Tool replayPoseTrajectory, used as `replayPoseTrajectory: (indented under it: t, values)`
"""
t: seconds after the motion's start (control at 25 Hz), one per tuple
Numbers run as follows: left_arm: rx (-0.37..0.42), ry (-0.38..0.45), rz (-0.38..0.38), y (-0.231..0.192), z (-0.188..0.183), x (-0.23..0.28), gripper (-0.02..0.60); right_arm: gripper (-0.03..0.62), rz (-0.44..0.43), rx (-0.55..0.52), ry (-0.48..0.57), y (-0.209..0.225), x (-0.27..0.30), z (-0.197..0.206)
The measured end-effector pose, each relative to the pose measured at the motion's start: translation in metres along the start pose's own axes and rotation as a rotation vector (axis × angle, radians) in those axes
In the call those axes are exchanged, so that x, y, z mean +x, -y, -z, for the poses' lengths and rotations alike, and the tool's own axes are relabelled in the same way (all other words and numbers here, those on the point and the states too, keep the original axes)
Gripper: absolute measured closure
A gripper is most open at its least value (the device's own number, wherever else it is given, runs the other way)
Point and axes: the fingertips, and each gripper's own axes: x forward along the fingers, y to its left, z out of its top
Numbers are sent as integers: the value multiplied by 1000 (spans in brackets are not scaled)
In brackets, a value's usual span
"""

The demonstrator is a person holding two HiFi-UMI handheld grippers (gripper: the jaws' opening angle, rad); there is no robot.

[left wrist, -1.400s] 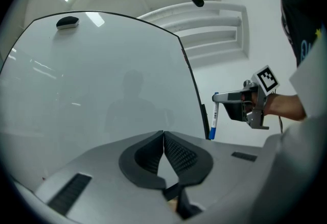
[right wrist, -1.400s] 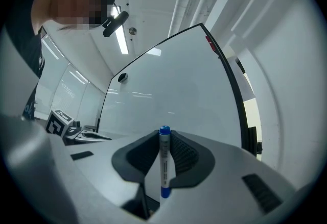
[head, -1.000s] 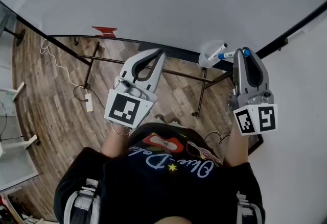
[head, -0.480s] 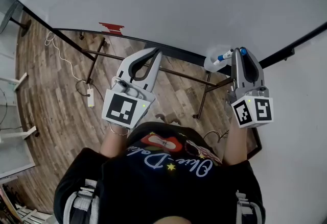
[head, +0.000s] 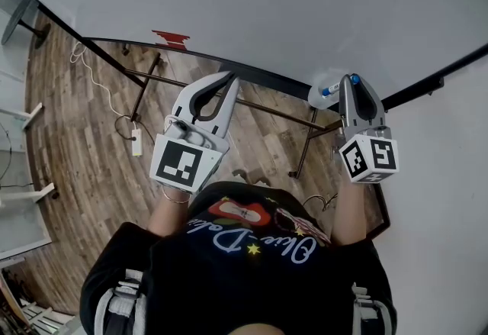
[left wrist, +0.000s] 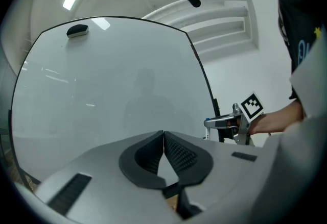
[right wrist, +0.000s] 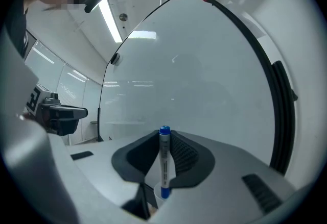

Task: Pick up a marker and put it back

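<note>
Fingers [right wrist: 185,155] of the right gripper [right wrist: 164,137] were clamped on the upright marker [right wrist: 164,162] over its cup [head: 317,95] at the right; the left gripper [left wrist: 163,139] was closed, empty. Any tilt risked catching the rim and tipping the cup

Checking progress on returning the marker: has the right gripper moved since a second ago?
Yes. The right gripper, shut on the marker, has drawn left, closer to the white cup.

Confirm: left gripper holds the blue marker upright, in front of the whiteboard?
Wrong gripper. The right gripper holds the blue marker upright, in front of the whiteboard; the right gripper view shows it clamped between the jaws. The left gripper is shut on nothing.
</note>
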Motion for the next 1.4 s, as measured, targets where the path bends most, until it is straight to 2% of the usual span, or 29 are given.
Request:
replayPoseTrajectory:
  t: [0.64, 1.4]
  values:
    - [9, -12, -34, -10, 2, -7, 577, 528, 3, 11, -102, 1, 16, 45]
    - [-1, -15, -49, -11, 6, -15, 577, 526, 2, -52, -213, -5, 27, 81]
